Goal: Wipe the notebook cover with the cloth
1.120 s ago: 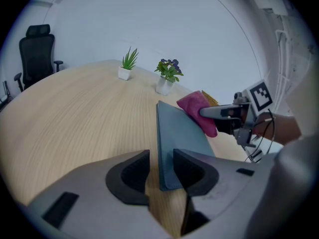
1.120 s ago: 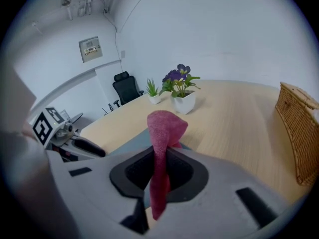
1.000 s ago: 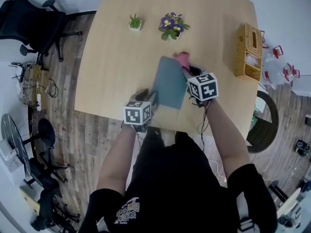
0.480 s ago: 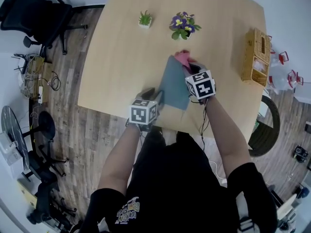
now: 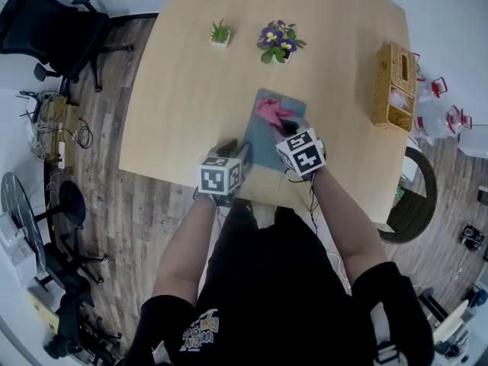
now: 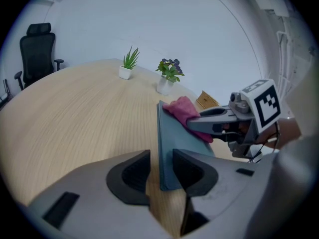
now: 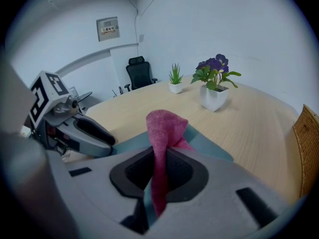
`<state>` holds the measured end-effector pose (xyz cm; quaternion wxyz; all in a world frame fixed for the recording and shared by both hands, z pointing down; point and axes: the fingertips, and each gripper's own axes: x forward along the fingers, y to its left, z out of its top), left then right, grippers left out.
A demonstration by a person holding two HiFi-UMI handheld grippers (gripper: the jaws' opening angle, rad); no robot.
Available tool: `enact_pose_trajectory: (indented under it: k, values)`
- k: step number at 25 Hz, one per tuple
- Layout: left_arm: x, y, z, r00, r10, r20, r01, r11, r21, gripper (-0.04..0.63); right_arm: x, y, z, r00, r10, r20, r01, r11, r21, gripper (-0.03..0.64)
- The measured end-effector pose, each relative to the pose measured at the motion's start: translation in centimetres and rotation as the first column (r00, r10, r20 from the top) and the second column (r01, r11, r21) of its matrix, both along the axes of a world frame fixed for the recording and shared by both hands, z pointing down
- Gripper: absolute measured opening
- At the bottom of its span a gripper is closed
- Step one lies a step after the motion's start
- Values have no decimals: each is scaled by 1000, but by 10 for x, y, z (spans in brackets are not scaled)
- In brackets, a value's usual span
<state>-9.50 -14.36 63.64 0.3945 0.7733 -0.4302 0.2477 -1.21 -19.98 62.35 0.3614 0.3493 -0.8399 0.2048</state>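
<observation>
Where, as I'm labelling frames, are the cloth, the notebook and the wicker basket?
cloth (image 7: 162, 126), right gripper view, its raised fold.
notebook (image 6: 177, 143), left gripper view, bare cover.
wicker basket (image 5: 393, 67), head view, woven top.

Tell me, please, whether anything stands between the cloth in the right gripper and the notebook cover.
Nothing visible does. The pink cloth, pinched in the right gripper, rests on the notebook cover. The left gripper straddles the notebook's near edge, apart from the cloth.
</observation>
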Motion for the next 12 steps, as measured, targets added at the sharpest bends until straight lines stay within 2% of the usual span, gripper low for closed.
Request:
enact_pose_trajectory:
  k: [4,12]
  values:
    - [0,0,0,1000,-3,-2,3,1000,-3,135,-13,27,0,999,-42,16,42,999,-16,58]
    - [-1,0,-1,1000,-4,-4,4,1000,-7,132,-34,76,0,994,-65,83,72,994,-80,58]
